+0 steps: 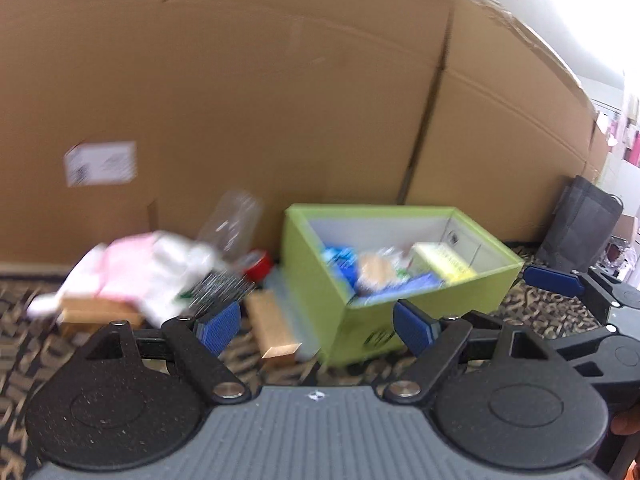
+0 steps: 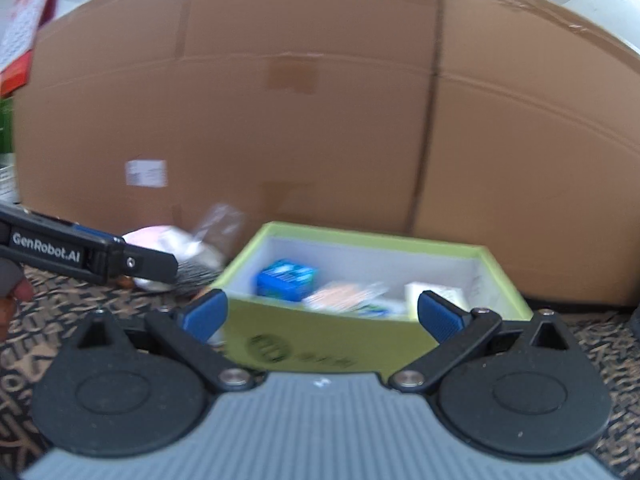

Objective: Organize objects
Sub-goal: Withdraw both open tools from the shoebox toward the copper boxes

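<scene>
A lime-green open box (image 1: 308, 272) stands on the carpet and holds a blue packet (image 1: 340, 264), a tan round packet (image 1: 376, 272) and a pale yellow carton (image 1: 444, 260). My left gripper (image 1: 316, 328) hovers open just before the box's near corner, with nothing between its pads. My right gripper (image 2: 322, 316) is open in front of the same green box (image 2: 360, 236), apart from its front wall. Left of the box lies a heap: pink and white bags (image 1: 136, 268), a clear bottle (image 1: 236, 220), a red roll (image 1: 258, 266) and a wooden block (image 1: 274, 328). Both views are blurred.
A large cardboard carton (image 1: 280, 100) closes off the back. A dark bag (image 1: 580, 224) stands at the far right. Patterned carpet (image 1: 24, 320) covers the floor. A blue pad (image 1: 554, 280) of the right gripper shows at the right edge of the left wrist view.
</scene>
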`<state>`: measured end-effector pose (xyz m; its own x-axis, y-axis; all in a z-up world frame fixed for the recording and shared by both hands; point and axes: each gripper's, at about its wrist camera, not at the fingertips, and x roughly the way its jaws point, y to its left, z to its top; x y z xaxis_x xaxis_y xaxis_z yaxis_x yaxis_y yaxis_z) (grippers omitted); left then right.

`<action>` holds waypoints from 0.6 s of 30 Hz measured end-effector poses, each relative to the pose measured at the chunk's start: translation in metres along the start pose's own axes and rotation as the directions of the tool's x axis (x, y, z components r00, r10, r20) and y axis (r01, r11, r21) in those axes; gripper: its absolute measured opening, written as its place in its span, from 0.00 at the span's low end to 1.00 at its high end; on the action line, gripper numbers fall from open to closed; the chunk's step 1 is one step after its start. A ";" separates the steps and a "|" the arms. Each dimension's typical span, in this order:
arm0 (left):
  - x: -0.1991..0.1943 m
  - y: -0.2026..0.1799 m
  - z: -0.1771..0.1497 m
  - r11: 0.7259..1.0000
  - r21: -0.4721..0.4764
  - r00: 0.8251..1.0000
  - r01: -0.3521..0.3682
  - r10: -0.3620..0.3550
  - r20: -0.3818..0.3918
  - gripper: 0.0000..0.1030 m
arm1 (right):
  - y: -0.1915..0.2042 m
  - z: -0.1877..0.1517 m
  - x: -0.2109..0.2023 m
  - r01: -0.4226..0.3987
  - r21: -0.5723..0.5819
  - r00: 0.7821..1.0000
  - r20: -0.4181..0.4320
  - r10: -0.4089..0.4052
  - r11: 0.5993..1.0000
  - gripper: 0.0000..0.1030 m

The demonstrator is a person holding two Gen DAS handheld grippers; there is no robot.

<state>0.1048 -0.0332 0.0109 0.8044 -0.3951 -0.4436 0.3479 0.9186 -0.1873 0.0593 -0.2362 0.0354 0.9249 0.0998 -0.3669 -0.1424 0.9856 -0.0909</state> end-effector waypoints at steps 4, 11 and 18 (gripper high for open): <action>-0.011 0.033 -0.021 0.997 -0.051 0.998 -0.053 0.051 -0.033 0.84 | 0.037 -0.018 0.000 -0.075 -0.023 0.996 -0.045 0.074 0.997 1.00; -0.021 0.101 -0.033 0.976 -0.116 0.981 -0.185 0.175 -0.087 0.84 | 0.086 -0.043 0.015 -0.189 -0.021 0.976 -0.116 0.185 0.982 1.00; -0.007 0.149 -0.010 0.974 -0.118 0.980 -0.195 0.188 -0.064 0.76 | 0.107 -0.038 0.048 -0.163 0.042 0.972 -0.163 0.168 0.986 0.86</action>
<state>0.1463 0.1065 -0.0229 0.8231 -0.2142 -0.5259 0.1255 0.9718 -0.1995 0.0749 -0.1314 -0.0267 0.8179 0.2400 -0.5230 -0.2762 0.9610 0.0090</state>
